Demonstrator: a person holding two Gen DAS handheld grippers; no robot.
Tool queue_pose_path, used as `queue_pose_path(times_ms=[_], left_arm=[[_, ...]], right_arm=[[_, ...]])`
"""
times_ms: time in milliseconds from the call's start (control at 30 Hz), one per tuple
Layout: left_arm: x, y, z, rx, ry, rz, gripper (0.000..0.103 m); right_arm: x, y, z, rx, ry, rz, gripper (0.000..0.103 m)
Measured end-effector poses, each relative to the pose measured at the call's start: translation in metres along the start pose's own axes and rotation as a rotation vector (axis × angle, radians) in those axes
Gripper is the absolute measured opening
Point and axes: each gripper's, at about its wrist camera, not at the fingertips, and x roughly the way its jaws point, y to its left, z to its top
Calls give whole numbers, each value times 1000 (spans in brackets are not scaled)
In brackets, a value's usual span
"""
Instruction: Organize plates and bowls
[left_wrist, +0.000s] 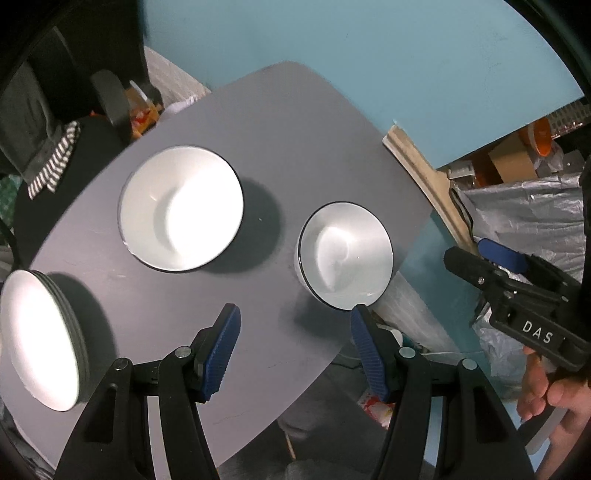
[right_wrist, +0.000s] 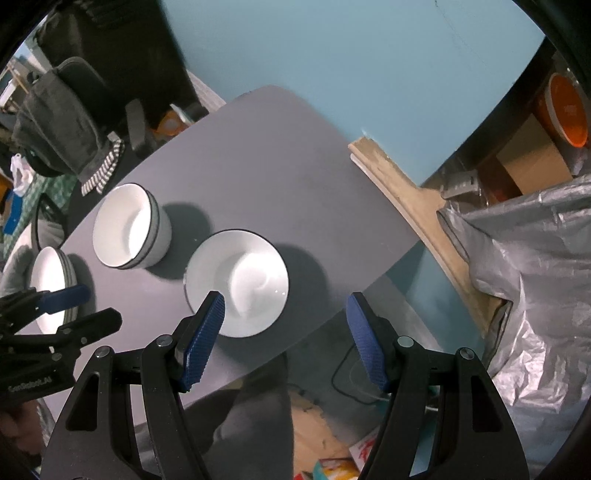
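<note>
While both claws hang released over the gray table (left_wrist: 280, 147), holding nothing:
lone bowl (right_wrist: 236, 282): near table's edge, under right gripper (right_wrist: 284, 339)
bowl stack (right_wrist: 129, 225): mid-table
plate stack (left_wrist: 40, 339): table's far-left side, near left gripper (left_wrist: 295, 354)
tip: I'd straddle the lone bowl's rim, clamp firmly, nest it squarely in the stack

The grey table (left_wrist: 266, 155) looks matt and smooth. Both bowls (left_wrist: 181, 208) (left_wrist: 345, 254) are glossy white glazed ceramic with dark rims, like the stacked plates (left_wrist: 40, 339). Ribbed blue rubbery pads (left_wrist: 221, 354) line black plastic fingers. A crinkled silvery sheet (right_wrist: 535, 277) shines.
</note>
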Motion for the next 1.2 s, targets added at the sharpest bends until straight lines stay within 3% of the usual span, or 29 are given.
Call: queue_pose_path(times_ms=[533,1200], left_arm=[[60,-10,5,-2,51,12,63],[108,-4,16,-60,109,23,63]], right_arm=[[56,-9,-5,-49,12,39,68],[110,-23,1,-19,109,122,68]])
